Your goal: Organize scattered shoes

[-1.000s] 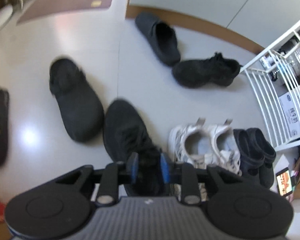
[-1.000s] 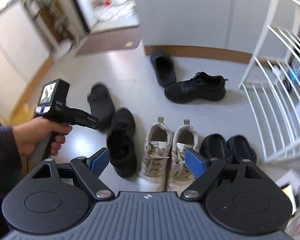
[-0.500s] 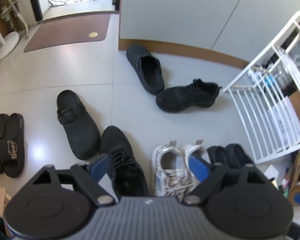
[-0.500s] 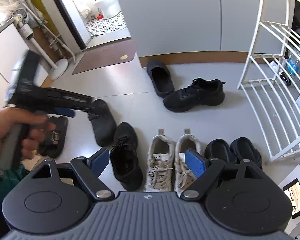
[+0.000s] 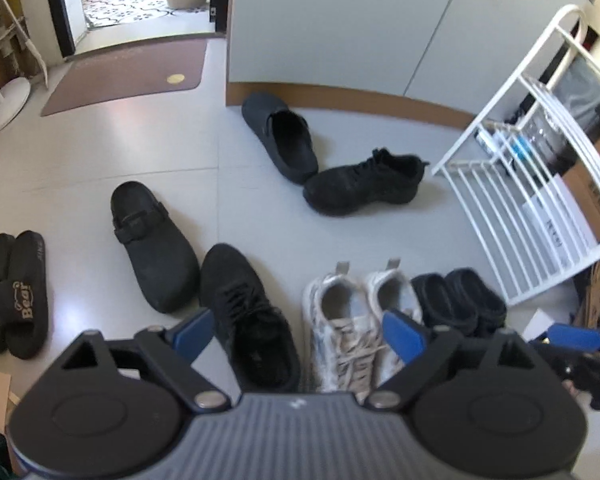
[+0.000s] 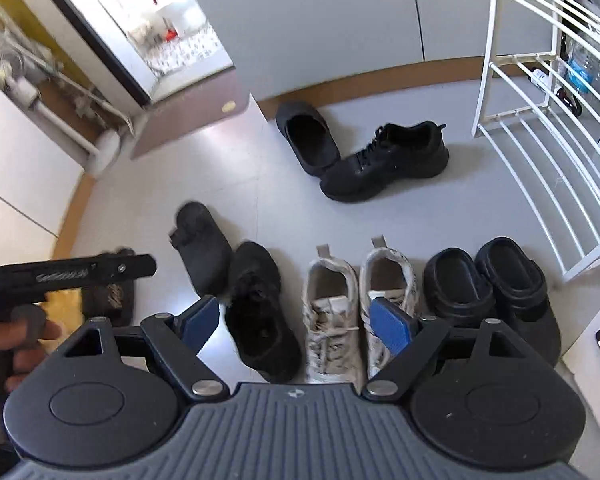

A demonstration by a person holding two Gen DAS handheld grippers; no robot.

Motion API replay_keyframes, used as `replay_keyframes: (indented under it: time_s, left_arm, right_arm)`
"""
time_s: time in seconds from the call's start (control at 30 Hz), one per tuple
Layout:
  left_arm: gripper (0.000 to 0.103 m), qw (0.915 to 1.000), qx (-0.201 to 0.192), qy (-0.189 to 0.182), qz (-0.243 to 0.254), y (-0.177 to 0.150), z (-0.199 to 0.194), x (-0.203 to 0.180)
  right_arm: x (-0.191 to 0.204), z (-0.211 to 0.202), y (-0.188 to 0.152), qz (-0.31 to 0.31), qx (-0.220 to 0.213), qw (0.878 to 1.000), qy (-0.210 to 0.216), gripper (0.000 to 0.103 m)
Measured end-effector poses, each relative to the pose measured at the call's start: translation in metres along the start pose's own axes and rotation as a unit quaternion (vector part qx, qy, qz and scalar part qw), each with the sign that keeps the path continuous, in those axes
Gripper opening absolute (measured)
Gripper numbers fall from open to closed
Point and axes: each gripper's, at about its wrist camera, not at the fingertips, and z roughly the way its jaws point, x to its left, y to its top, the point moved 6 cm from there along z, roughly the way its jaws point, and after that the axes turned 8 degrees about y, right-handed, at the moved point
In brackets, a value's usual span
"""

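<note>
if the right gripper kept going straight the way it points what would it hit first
Probably the near black sneaker or the white pair; both sit between the closing, empty right gripper fingers. Depth is unclear.

In the left wrist view, the toes of the black sneaker (image 5: 252, 320) and the white sneakers (image 5: 356, 328) at lower centre are hidden behind the tongs' body. The white rack (image 5: 540, 184) is cut off by the right edge, and the bottles behind its bars are too blurred to read. In the right wrist view, the hand (image 6: 16, 336) at lower left is cropped and blurred; the slippers (image 6: 108, 296) beside it are smeared.
</note>
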Motion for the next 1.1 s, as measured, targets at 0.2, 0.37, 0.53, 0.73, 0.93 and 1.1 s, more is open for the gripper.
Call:
replay_keyframes:
  time_s: [0.2,0.37,0.53,0.73,0.93,1.1]
  left_arm:
    - [0.09,0.9996,0.024,0.014,-0.002,-0.002,0.025,0.016]
    - [0.09,0.9991,0.033,0.017,0.022,-0.012,0.04,0.021]
    - [0.089,0.9981,0.052,0.013,0.031,-0.023,0.052,0.028]
    - [0.089,0.9979,0.056,0.018,0.029,-0.028,0.058,0.035]
    - [0.089,0.997,0.056,0.036,0.04,-0.03,0.069,0.04]
    - [0.089,0.9966,0.069,0.039,0.02,-0.033,0.077,0.047]
  right_arm:
    - [0.004,0.059,-0.032,0.092,0.04,0.995,0.025,0.078]
    - [0.009,0.096,-0.062,0.124,0.037,0.991,0.031,0.078]
    - [0.0,0.136,-0.084,0.17,0.023,0.985,0.024,0.077]
    - [-0.006,0.183,-0.114,0.221,0.007,0.975,0.003,0.077]
    - [-0.007,0.213,-0.133,0.256,-0.004,0.967,0.003,0.077]
    - [-0.008,0.23,-0.15,0.278,0.001,0.96,0.019,0.077]
